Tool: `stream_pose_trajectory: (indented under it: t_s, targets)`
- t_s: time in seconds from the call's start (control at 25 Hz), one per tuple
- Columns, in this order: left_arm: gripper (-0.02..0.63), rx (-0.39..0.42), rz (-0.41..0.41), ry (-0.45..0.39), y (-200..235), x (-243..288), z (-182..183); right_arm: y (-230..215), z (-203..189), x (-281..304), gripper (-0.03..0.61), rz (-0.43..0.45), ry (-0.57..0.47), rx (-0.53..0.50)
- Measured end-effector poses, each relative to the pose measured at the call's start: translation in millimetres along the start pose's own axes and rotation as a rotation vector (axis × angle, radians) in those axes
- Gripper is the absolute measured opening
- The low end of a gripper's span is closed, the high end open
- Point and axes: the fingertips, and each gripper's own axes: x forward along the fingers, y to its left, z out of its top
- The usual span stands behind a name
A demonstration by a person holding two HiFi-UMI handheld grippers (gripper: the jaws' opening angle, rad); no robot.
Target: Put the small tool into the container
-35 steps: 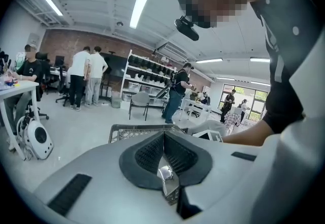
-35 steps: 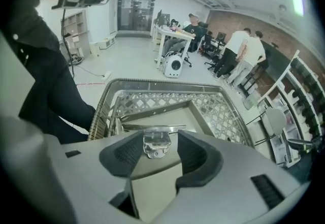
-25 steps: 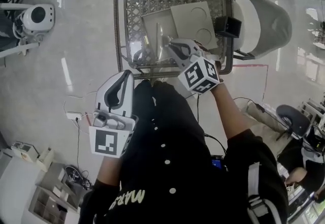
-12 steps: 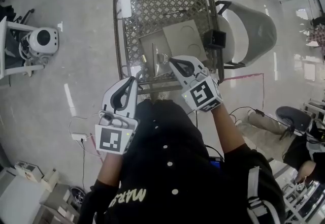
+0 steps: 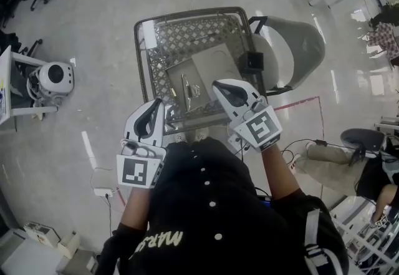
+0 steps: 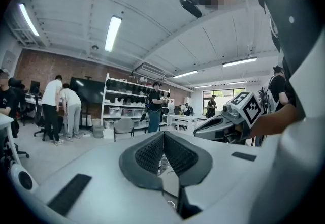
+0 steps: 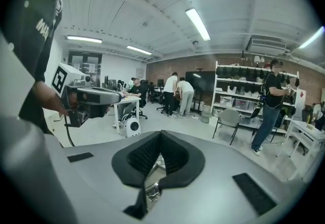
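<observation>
The small shiny metal tool (image 5: 186, 87) lies on a grey flat panel (image 5: 215, 65) inside the wire mesh basket (image 5: 187, 25). My right gripper (image 5: 219, 85) is shut and empty, its tip over the basket's near rim just right of the tool. My left gripper (image 5: 156, 103) hangs lower left at the basket's near corner, also shut with nothing in it. In the left gripper view the ribbed pads (image 6: 175, 154) meet, and the right gripper (image 6: 223, 125) shows beyond them. In the right gripper view its own pads (image 7: 144, 154) are closed together, with the left gripper (image 7: 94, 98) off to the left.
A black box (image 5: 253, 62) hangs on the basket's right rim. A grey chair (image 5: 296, 49) stands right of the basket and a white round machine (image 5: 55, 78) on the floor to the left. Red tape (image 5: 302, 101) marks the floor. Several people stand by shelves (image 7: 244, 91).
My right gripper has drawn back from over the panel to the basket's near rim. The tool stays on the panel. My left gripper has lifted closer to the basket.
</observation>
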Motion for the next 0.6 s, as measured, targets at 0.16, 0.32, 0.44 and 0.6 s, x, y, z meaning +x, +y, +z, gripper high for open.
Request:
stream_pose_trajectory:
  t_s: [0.16, 0.32, 0.44, 0.6]
  targets:
    - [0.026, 0.018, -0.011, -0.025, 1.9, 5.8, 16.9, -11.1, 19.3, -15.6, 0.012, -0.052, -0.043, 0.04]
    - [0.026, 0.013, -0.002, -0.059, 6.5, 8.6, 30.8, -24.1, 31.6, -30.8, 0.012, -0.114, -0.113, 0.115]
    - [0.026, 0.023, 0.012, -0.068, 12.8, 7.9, 33.1, -35.3, 34.2, -45.4, 0.012, -0.175, -0.172, 0.143]
    - [0.026, 0.043, 0.03, -0.08, 26.3, 10.2, 41.0, -56.3, 46.6, -65.0, 0.012, -0.285, -0.245, 0.158]
